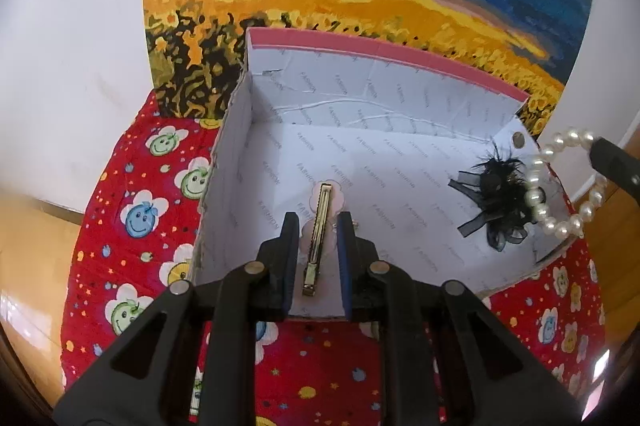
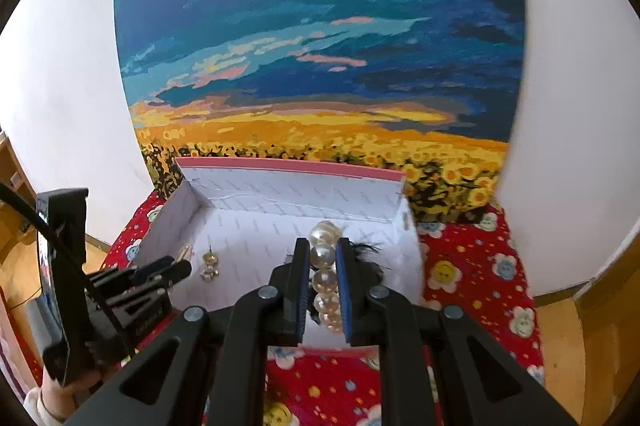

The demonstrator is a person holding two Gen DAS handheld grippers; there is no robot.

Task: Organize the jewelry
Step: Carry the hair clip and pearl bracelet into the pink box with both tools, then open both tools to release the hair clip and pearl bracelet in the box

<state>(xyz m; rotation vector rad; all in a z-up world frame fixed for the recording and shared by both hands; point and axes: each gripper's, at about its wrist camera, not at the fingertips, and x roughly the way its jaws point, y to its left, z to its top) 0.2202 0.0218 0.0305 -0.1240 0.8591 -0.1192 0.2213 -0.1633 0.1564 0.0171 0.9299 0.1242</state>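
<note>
**Pearls held over the box**

Your right tongs (image 2: 323, 286) are clamped on the pearl bracelet (image 2: 325, 282) above the near right part of the white box (image 2: 280, 198). A small gold earring (image 2: 210, 264) lies inside at left, beside your left tongs (image 2: 176, 268).
</note>
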